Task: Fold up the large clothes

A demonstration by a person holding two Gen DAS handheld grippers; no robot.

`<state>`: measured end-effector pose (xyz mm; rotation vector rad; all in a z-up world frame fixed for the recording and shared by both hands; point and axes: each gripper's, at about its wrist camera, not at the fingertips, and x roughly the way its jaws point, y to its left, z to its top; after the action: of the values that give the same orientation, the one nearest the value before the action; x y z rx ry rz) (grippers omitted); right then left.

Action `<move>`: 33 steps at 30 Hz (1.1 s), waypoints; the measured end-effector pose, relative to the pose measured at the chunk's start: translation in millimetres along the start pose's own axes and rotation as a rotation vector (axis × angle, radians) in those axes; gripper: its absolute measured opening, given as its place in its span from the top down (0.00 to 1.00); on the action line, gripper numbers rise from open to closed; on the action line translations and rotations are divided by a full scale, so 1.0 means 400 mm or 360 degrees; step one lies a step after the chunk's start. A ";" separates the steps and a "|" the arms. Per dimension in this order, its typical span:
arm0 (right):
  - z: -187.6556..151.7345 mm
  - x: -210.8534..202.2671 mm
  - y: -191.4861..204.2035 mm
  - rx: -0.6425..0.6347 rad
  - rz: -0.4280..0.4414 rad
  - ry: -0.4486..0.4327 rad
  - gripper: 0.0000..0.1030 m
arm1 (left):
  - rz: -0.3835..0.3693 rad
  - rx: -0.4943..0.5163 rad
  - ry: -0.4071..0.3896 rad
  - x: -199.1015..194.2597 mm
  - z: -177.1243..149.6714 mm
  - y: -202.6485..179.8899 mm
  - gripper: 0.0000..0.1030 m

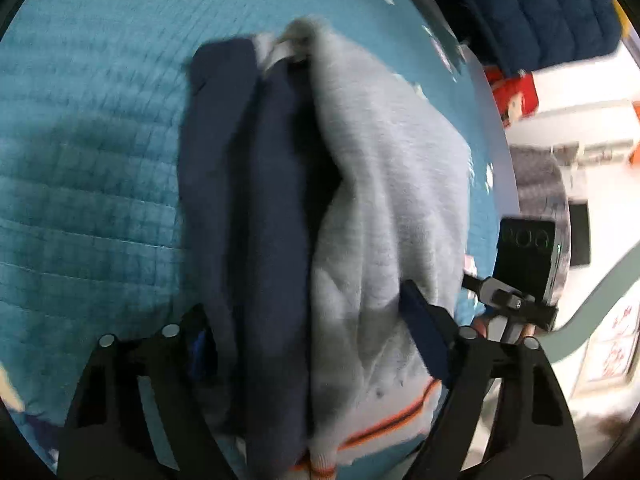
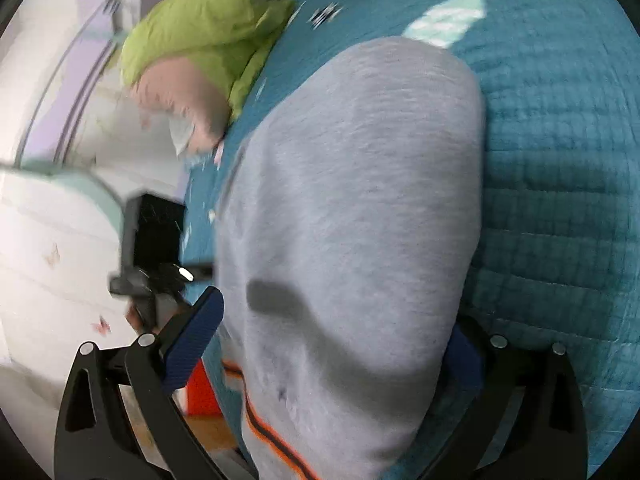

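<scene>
Left wrist view: the grey sweatshirt [image 1: 380, 200] is lying folded on the teal quilted bed [image 1: 92, 152], showing dark navy folds [image 1: 260, 220] along its left side and an orange-striped hem [image 1: 384, 428] near the camera; the left tool [image 1: 316, 344] is standing spread wide with the garment bulging between its fingers, the right pad [image 1: 424, 336] touching the fabric; the other tool's handle [image 1: 516, 276] is showing at right.

Right wrist view: only the sweatshirt's smooth grey face [image 2: 352, 208] is showing, with a green bundle [image 2: 200, 28] and pink cushion [image 2: 180, 100] at the bed's far edge; the right tool [image 2: 332, 348] is gaping wide, straddling the garment; whether its pads are pressing I cannot tell.
</scene>
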<state>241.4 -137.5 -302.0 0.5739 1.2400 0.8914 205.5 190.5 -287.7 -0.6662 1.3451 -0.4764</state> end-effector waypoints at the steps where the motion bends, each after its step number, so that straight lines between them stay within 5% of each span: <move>1: 0.001 0.007 0.011 -0.0004 -0.0061 -0.0017 0.09 | -0.0010 -0.0015 -0.0029 -0.009 -0.002 -0.001 0.22; 3: -0.001 0.010 0.034 -0.0021 -0.0169 -0.0044 0.16 | 0.0040 -0.0044 -0.0059 -0.027 -0.006 -0.007 0.43; 4: -0.006 0.008 0.042 -0.0033 -0.0243 -0.0058 0.41 | 0.0049 -0.0045 -0.0085 -0.036 -0.011 -0.015 0.49; 5: -0.008 -0.002 0.044 -0.0022 -0.0275 -0.0072 0.50 | 0.0053 -0.0041 -0.0127 -0.048 -0.018 -0.024 0.59; 7: -0.010 -0.026 0.047 0.0001 -0.0231 -0.0091 0.63 | 0.0050 -0.0035 -0.0164 -0.060 -0.022 -0.043 0.63; 10: -0.015 -0.032 0.092 -0.0068 -0.0320 -0.0106 0.64 | 0.0112 0.0026 -0.0198 -0.078 -0.026 -0.080 0.66; 16: -0.013 -0.069 0.199 -0.0141 -0.0280 -0.0156 0.65 | 0.0168 0.0144 -0.0307 -0.182 -0.043 -0.134 0.66; 21: 0.027 -0.048 0.354 -0.0257 -0.0238 -0.0193 0.65 | 0.0219 0.0226 -0.0397 -0.351 -0.033 -0.157 0.66; 29: 0.156 0.150 0.614 -0.0297 -0.0179 -0.0180 0.65 | 0.0433 0.0293 -0.0395 -0.647 0.082 -0.102 0.66; 33: 0.188 0.253 0.665 -0.0270 -0.0175 -0.0091 0.62 | 0.0588 0.0262 -0.0311 -0.741 0.127 -0.021 0.65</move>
<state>251.1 100.0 -128.5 0.3901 1.1210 0.8720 203.9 389.8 -62.4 -0.3090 1.1946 -0.2140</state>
